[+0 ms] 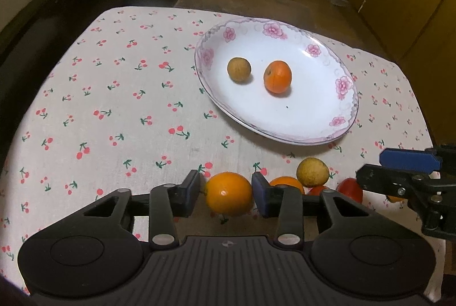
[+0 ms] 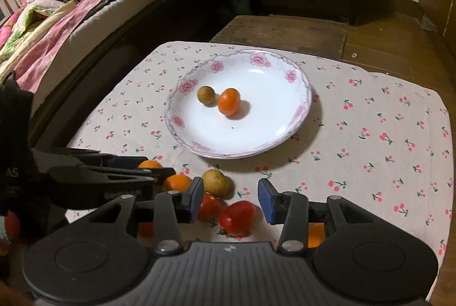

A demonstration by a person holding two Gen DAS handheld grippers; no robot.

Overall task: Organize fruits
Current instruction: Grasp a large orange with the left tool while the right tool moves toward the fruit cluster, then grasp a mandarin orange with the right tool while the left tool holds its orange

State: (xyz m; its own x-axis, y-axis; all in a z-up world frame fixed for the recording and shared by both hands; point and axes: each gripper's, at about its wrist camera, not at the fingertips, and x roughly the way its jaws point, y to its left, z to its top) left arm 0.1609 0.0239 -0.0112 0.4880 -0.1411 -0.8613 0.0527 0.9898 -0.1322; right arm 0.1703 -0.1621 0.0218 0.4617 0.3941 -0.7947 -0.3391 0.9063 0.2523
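Two fruits already sit in the plate: a brown one and a small orange one, well ahead of both claws. We find the step in hand to be the pickup of the large orange, which lies on the cherry-print cloth directly between the pads of the left gripper. Its jaws bracket the fruit closely; we cannot tell whether both pads bear on it yet. We advise closing evenly on the widest girth and lifting straight, since another orange sits just right of the right pad. The right gripper stands open, low over the cloth, with a red fruit between its fingers, touching neither. Both point toward the plate.
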